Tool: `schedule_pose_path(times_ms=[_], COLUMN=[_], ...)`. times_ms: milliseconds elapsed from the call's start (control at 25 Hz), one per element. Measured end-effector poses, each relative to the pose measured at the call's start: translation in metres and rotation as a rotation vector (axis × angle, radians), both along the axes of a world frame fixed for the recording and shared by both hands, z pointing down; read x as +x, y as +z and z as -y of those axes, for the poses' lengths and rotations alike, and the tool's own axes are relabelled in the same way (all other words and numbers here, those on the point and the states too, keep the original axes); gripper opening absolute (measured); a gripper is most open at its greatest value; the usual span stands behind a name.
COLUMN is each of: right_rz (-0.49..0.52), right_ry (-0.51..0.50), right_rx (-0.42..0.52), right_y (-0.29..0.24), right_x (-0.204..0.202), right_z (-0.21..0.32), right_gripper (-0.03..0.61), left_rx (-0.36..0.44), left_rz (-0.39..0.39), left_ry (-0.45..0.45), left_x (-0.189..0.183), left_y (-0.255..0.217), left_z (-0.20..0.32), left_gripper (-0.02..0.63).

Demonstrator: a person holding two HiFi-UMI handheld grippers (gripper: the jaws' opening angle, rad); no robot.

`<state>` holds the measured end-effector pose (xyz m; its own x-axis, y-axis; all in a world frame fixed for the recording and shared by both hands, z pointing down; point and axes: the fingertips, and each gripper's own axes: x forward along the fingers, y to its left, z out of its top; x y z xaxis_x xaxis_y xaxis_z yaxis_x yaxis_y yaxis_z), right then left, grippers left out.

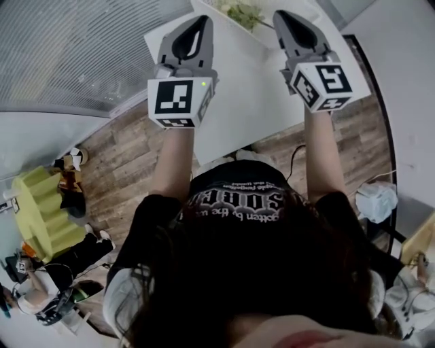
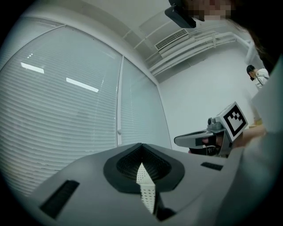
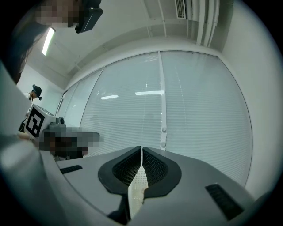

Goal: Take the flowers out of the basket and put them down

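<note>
While the person leans over a white desk with both arms stretched forward, the left gripper and the right gripper are held side by side, well apart. Each has its jaws pressed together with nothing between them. Both gripper views look toward pale window blinds. The flowers, a pale green cluster, lie at the desk's far edge between the two gripper tips, untouched. They seem to sit in a white holder, possibly the basket, but it is too blurred to tell.
</note>
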<state>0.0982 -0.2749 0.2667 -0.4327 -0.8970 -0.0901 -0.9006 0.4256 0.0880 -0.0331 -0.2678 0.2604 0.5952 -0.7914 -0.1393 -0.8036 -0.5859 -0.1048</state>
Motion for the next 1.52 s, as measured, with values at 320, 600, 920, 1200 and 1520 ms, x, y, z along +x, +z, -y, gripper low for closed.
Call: schedule_pose_path(times_ms=[320, 600, 920, 1200, 1520], right_rz=[-0.021, -0.04, -0.063, -0.101, -0.103], right_ry=[-0.037, -0.062, -0.079, -0.108, -0.145], right_rx=[-0.002, -0.015, -0.045, -0.09, -0.146], right_y=[-0.001, -0.01, -0.003, 0.007, 0.033], right_x=[0.01, 0.009, 0.011, 0.012, 0.011], right_z=[0.045, 0.074, 0.108, 0.142, 0.18], right_gripper=[0.029, 0.029, 0.029, 0.029, 0.032], left_rx=[-0.004, -0.013, 0.006, -0.002, -0.038], left_rz=[0.009, 0.006, -0.006, -0.004, -0.002], left_ry=[-0.027, -0.052, -0.078, -0.096, -0.117], left_x=[0.012, 0.013, 0.013, 0.013, 0.014], left_y=[0.003, -0.001, -0.009, -0.008, 0.005], left_z=[0.032, 0.052, 0.072, 0.087, 0.106], left_gripper=[0.002, 0.002, 0.002, 0.002, 0.002])
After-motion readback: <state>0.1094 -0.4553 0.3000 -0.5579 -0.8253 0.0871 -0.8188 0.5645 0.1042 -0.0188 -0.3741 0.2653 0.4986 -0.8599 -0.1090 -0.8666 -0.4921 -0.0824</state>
